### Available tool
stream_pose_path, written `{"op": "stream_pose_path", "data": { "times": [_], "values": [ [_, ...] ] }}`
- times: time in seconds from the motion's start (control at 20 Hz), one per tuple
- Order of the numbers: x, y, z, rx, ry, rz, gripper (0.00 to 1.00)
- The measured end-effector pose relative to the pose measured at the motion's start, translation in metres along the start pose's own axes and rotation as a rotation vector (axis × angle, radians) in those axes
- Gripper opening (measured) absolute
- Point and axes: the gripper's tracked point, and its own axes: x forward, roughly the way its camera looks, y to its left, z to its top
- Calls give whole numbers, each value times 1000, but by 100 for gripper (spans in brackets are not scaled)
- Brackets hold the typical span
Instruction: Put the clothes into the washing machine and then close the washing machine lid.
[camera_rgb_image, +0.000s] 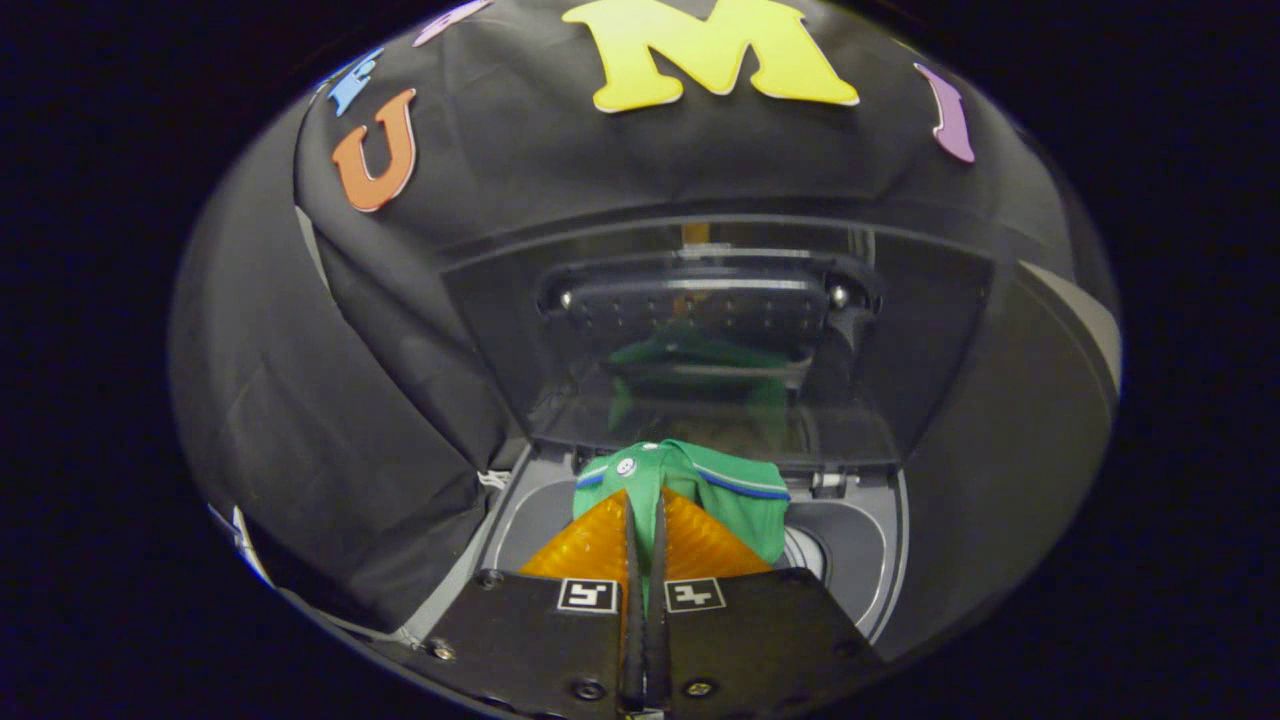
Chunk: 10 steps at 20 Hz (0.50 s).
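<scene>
The gripper (645, 520) grasps the green shirt (700, 480) above the washer (860, 540), loading step; next, release inside under the raised lid (700, 330).

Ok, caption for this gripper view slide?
Tongs shut on green garment, held over washing machine opening, lid raised behind it.

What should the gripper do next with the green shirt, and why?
Probably lower it a little, then let go. The gripper is shut on the green shirt, which hangs over the washing machine's open tub, and the lid stands raised behind it.
</scene>
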Motion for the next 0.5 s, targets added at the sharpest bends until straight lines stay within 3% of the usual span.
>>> {"op": "stream_pose_path", "data": {
  "times": [0.5],
  "values": [
    [24, -23, -86, 61, 232, -63, 4]
  ]
}}
